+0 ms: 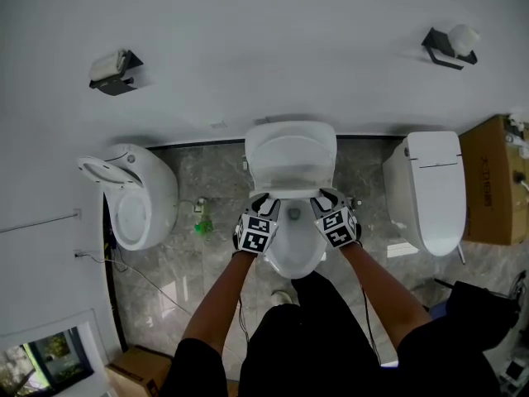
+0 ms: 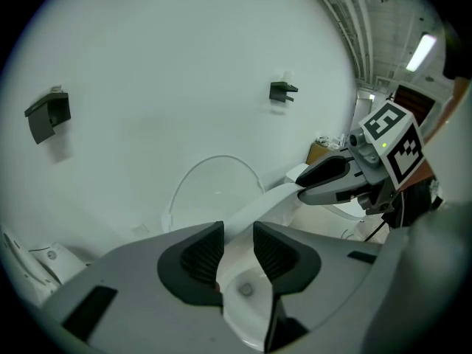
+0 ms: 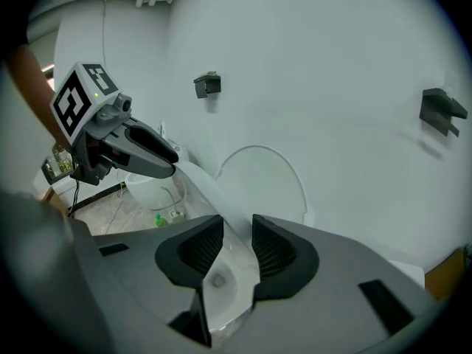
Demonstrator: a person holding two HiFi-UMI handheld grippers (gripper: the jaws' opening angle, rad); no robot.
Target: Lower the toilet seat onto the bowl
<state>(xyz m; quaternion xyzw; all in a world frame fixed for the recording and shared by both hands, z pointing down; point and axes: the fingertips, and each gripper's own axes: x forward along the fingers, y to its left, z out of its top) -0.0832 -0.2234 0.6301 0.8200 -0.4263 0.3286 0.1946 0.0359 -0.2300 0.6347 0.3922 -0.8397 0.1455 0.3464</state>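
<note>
Both forearms (image 1: 216, 296) reach forward and down toward the bowl (image 1: 293, 259), which stands straight ahead of the person.

At the bowl's front left, the left gripper (image 2: 237, 245) has its jaws set narrow, with the white rim of the toilet seat (image 2: 273, 198) running between the ribbed pads. At the bowl's front right, the right gripper (image 3: 236, 245) is set the same way, jaws narrow on the same rim. Each gripper view shows the seat as a white band spanning from its own jaws to the other gripper. The band sits above the bowl's opening, with the drain visible underneath, so the seat reads as raised off the bowl and tilted, held at its front edge by both grippers.

Behind the bowl, the lid (image 2: 214, 194) stands upright against the wall (image 1: 273, 48).

Left of the bowl stands an oval toilet (image 1: 132, 197), and a green bottle (image 1: 202, 224) sits on the floor between the two. Right of the bowl is a closed toilet (image 1: 430, 188).

Step in hand, as judged: lowering in progress, seat not yet seated. The next move calls for both grippers to descend together at an even rate, keeping the rim level. The jaws should then open only after the seat contacts the bowl, so that it does not drop.
</note>
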